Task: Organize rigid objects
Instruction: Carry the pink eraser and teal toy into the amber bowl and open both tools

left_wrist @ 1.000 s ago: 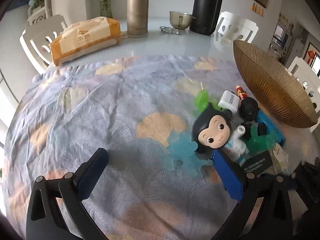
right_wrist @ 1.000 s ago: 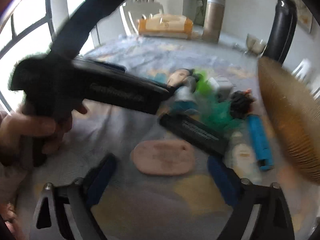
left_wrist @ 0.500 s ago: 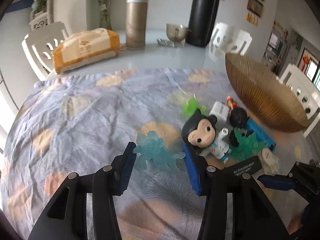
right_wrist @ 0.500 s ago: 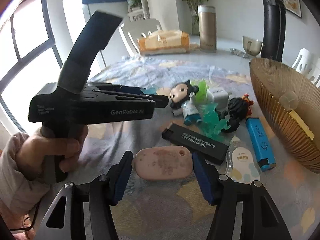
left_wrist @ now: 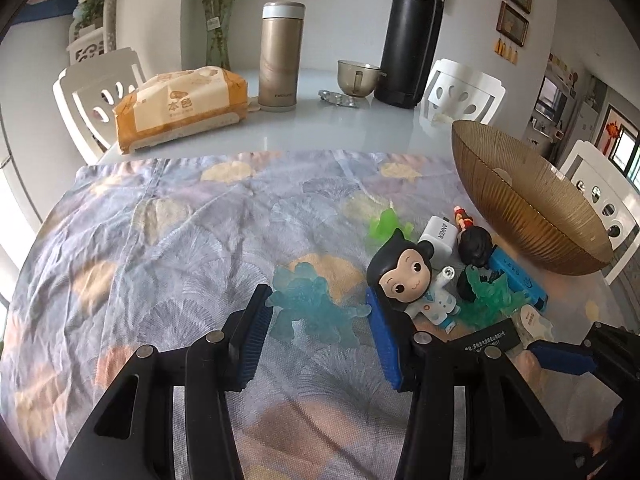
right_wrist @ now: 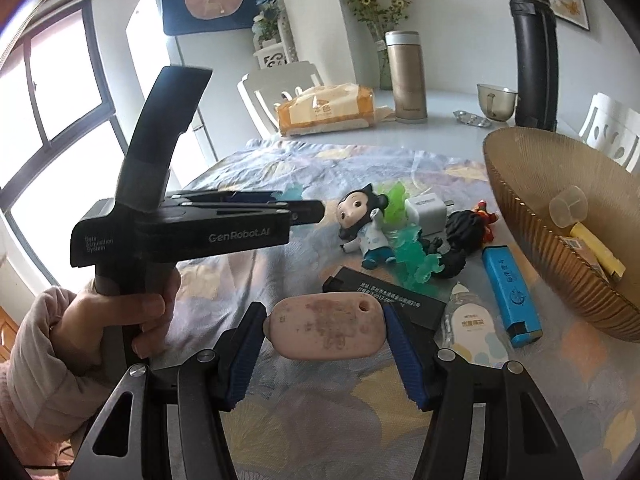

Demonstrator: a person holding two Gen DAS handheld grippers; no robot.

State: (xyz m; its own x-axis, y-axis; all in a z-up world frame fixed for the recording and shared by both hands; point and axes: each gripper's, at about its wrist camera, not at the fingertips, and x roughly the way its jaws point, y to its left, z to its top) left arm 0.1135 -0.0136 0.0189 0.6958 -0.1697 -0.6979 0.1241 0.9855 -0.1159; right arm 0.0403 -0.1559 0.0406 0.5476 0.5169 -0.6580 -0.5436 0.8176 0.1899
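Bracketing a teal figure [left_wrist: 316, 304], the left gripper [left_wrist: 318, 324] is hovering low over the cloth [left_wrist: 160, 240] in the left wrist view; its jaws are standing open on either side of the toy, and whether the pads are touching it cannot be told. At two o'clock from it the rest of the pile is lying unsorted: a doll [left_wrist: 408, 276], a white charger [left_wrist: 440, 236], a green figure [left_wrist: 384, 226], a small dark figurine [left_wrist: 474, 244], a blue lighter [left_wrist: 516, 274] and a black box [left_wrist: 488, 338]. The bowl [left_wrist: 532, 216] is sitting at three o'clock, well apart from the teal figure.

Moving to the right wrist view, the right gripper [right_wrist: 326, 340] is closing its jaws on a pink case [right_wrist: 326, 330], both pads seeming to press its ends. The bowl [right_wrist: 520, 200] at two o'clock is already holding a clear cup [right_wrist: 568, 206] and a yellow block [right_wrist: 596, 250]. A small bottle [right_wrist: 474, 328] is lying beside the lighter [right_wrist: 510, 288].

Judging by this, the sorting is only starting: two or three items are in, and roughly ten are waiting on the cloth.
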